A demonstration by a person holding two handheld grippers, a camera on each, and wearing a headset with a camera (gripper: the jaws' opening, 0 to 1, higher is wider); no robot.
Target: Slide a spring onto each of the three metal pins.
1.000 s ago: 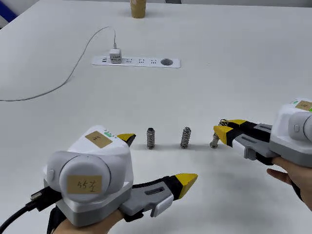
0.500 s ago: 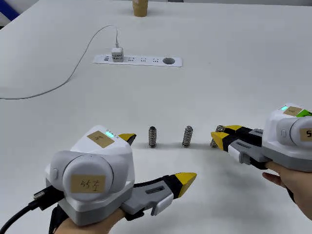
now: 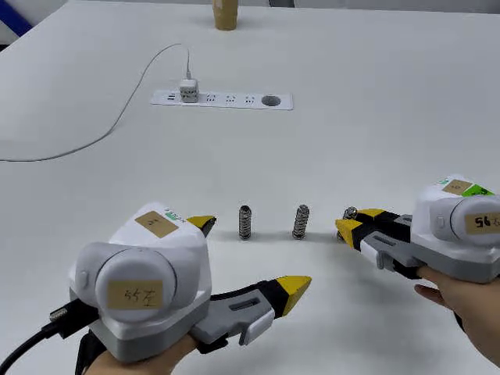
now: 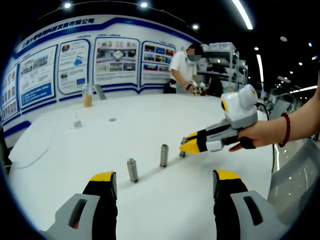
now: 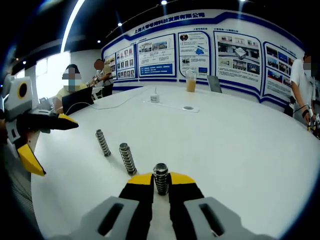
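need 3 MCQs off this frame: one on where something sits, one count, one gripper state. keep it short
1. Where does the power strip lie relative to the row of springs?
A. beyond the row, farther from the person
B. between the row and the person
C. on top of the springs

2. How many springs stand on the table?
A. two
B. three
C. five

3. The left gripper is:
A. shut on a spring
B. shut on a cable
C. open, holding nothing

1 A: the head view shows the strip up the table, past the row.
2 B: the right gripper view shows three in a line. The nearest spring sits between the tips of the right gripper.
3 C: its yellow tips stand wide apart over bare table.
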